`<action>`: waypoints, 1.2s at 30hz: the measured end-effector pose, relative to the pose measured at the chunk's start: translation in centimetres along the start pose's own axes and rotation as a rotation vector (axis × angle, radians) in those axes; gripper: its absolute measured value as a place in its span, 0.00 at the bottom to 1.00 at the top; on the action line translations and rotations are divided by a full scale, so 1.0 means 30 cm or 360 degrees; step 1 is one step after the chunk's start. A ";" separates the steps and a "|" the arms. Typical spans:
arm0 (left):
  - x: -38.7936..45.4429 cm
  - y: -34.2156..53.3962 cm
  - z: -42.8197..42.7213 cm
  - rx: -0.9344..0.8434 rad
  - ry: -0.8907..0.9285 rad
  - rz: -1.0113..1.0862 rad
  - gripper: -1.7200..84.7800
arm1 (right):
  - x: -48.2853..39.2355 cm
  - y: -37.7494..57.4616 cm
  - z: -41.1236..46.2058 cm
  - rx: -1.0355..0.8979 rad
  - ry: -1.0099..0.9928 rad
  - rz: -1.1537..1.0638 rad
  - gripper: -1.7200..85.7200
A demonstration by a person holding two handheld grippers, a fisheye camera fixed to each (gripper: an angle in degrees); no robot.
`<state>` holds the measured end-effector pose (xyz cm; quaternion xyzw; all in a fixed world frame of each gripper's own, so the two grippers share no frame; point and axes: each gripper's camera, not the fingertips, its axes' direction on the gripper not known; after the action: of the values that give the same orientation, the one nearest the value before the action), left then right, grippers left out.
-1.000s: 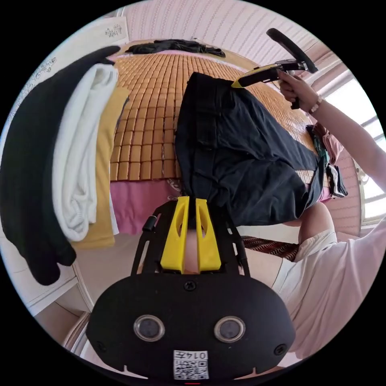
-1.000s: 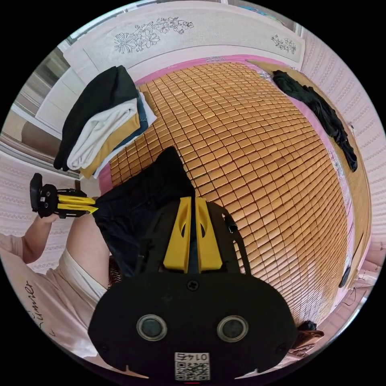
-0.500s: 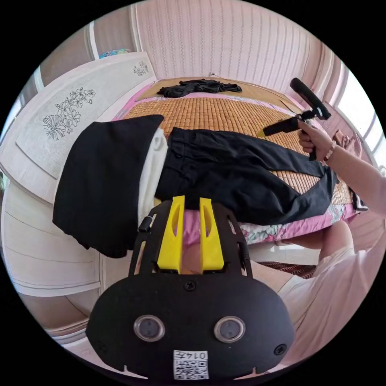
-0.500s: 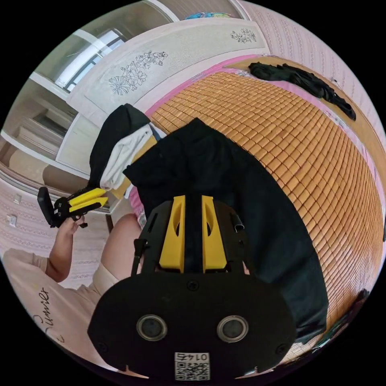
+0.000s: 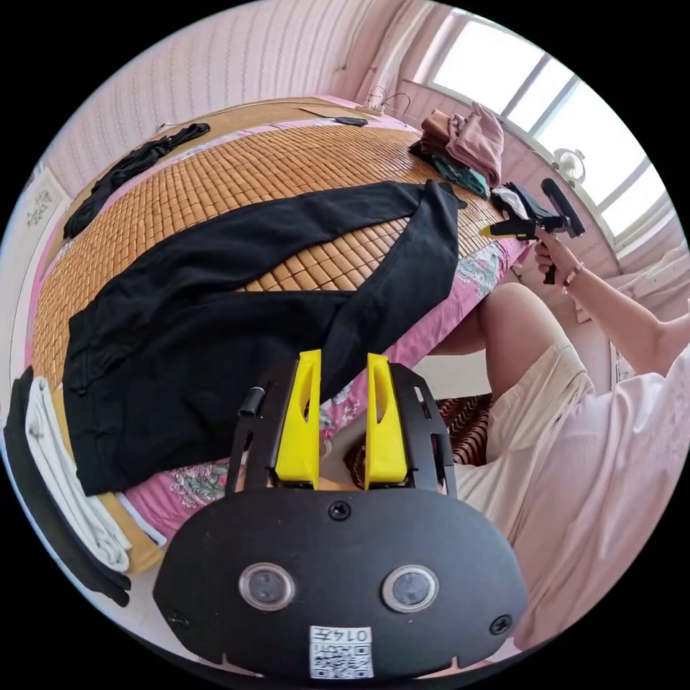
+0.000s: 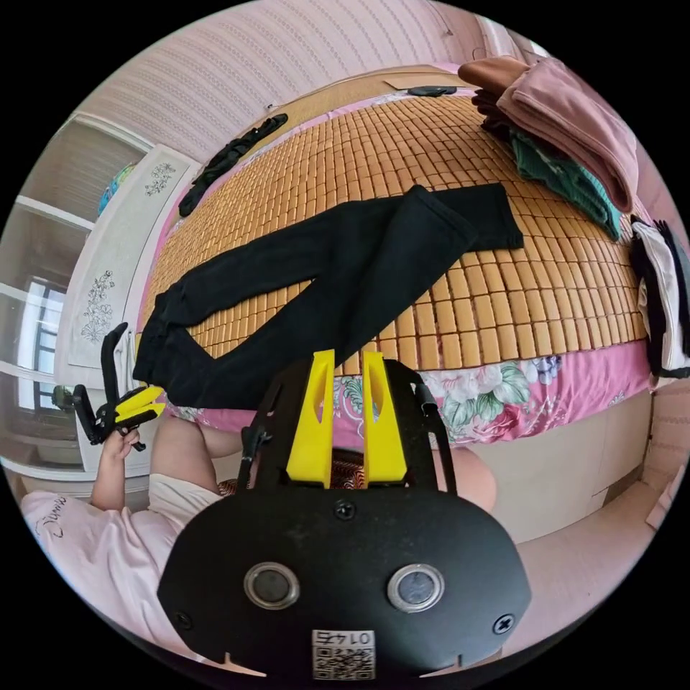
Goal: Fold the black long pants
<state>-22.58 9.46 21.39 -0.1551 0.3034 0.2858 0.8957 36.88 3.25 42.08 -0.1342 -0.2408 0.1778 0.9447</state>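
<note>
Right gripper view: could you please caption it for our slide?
Black long pants spread flat on a woven bamboo bed mat, both legs splayed apart.

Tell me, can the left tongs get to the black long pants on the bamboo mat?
Probably yes. The left tongs hang open just off the bed edge, and the black long pants lie spread on the bamboo mat with nothing between them.

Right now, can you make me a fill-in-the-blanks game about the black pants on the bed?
1. The black long pants lie spread on a woven ____ mat.
2. The pants' two legs are spread ____.
3. The left hand-held gripper holds ____.
4. The folded pink and green clothes pile sits near the pants' ____ ends.

Missing words: bamboo; apart; nothing; leg
</note>
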 end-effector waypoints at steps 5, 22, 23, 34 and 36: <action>0.030 -0.106 0.208 -0.0247 -0.0058 -0.0031 0.14 | -0.023 -0.202 -0.066 -0.0011 0.0120 -0.0115 0.18; 0.041 -0.126 0.347 -0.0241 -0.0040 -0.0180 0.04 | 0.235 -0.168 -0.438 -0.0047 0.0067 0.0033 0.04; 0.031 -0.134 0.331 -0.0211 -0.0015 -0.0190 0.04 | 0.272 -0.159 -0.515 0.0019 -0.0066 0.0051 0.03; 0.103 -0.061 0.199 0.0546 0.0077 0.0077 0.08 | 0.668 0.218 -1.042 0.0750 -0.0608 0.0342 0.02; 0.124 -0.036 0.259 0.0422 0.0116 0.0063 0.09 | 0.784 0.334 -0.983 0.0564 -0.0603 0.0609 0.02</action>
<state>-15.96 13.65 25.12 -0.0397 0.3739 0.2549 0.8909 68.29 16.76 23.27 0.0251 -0.3483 0.4131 0.8411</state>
